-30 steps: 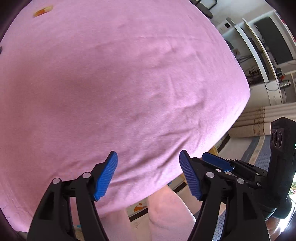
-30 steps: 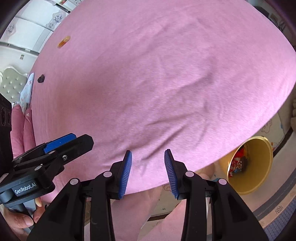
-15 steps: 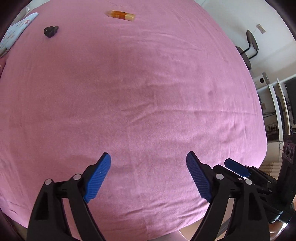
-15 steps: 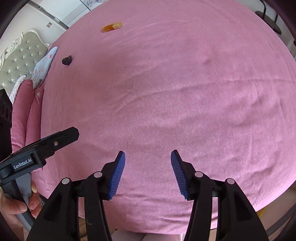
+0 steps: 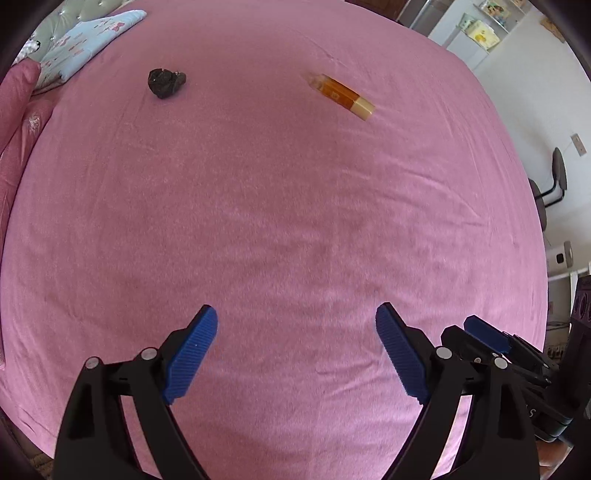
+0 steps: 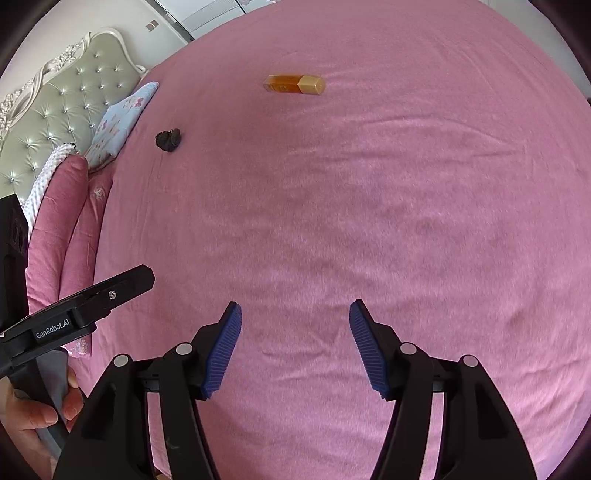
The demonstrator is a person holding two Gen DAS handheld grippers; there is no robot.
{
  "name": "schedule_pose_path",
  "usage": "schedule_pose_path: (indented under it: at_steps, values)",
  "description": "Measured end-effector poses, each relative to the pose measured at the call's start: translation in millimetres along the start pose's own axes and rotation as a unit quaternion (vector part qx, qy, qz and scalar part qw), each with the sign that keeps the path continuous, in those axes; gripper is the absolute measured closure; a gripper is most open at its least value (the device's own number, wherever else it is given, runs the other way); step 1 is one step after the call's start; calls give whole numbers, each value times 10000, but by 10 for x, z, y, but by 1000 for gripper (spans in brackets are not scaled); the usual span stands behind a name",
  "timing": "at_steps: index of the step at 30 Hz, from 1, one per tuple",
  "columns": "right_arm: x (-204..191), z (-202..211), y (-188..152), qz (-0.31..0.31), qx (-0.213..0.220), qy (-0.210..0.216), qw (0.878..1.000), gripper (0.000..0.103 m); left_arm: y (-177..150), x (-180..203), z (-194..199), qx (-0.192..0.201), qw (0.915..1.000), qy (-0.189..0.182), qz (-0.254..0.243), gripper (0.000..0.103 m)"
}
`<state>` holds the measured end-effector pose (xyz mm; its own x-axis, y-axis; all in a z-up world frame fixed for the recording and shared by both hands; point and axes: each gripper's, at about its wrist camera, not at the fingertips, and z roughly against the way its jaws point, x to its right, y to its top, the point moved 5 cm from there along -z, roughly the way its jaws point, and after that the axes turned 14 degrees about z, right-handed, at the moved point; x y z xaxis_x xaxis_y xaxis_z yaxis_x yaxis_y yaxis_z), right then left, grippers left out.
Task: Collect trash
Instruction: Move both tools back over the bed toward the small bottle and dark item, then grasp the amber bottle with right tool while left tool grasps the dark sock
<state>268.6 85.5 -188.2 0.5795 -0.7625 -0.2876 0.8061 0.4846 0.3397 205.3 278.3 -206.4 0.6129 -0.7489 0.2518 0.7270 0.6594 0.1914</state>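
Note:
A small amber bottle with a pale cap (image 5: 343, 95) lies on its side on the pink bedsheet (image 5: 280, 221), far ahead; it also shows in the right wrist view (image 6: 294, 84). A crumpled black scrap (image 5: 165, 83) lies to its left, also in the right wrist view (image 6: 168, 140). My left gripper (image 5: 295, 350) is open and empty over the near part of the bed. My right gripper (image 6: 295, 347) is open and empty beside it, to the right. Both are well short of the trash.
A light blue patterned pillow (image 5: 85, 40) and pink pillows (image 6: 62, 229) lie at the bed's left end, against a tufted grey headboard (image 6: 55, 110). A chair (image 5: 554, 184) and shelves (image 5: 480, 29) stand beyond the bed's right side.
Both grippers have risen from the bed's edge and tilted up over the bed. The bottle and black scrap came closer in view. The right gripper's jaws opened wider. The yellow bin has left view.

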Motion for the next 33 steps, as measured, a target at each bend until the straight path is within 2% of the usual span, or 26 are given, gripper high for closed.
schedule_pose_path:
  at_steps: [10,15,20,24,33]
  values:
    - [283,-764,1325,581,126,-216,9980,44,1182,153,-575,320,9990,-144,289,16]
    - [472,-1201,1835,755,87,-314,9966,44,1655,213,-927,418,9985,-133,333,16]
    - [590,-1626,2294,1227,-63,-686,9900,44,2105,145,-1227,474,9974,-99,537,16]
    - [607,-1851,2596,1644,-67,-1057,9807,41,2378,51,-1422,520,9961,-120,698,16]
    - [597,-2131,2988,2095,-66,-1340,9686,39,2685,-5,-1761,463,9952,-216,831,16]
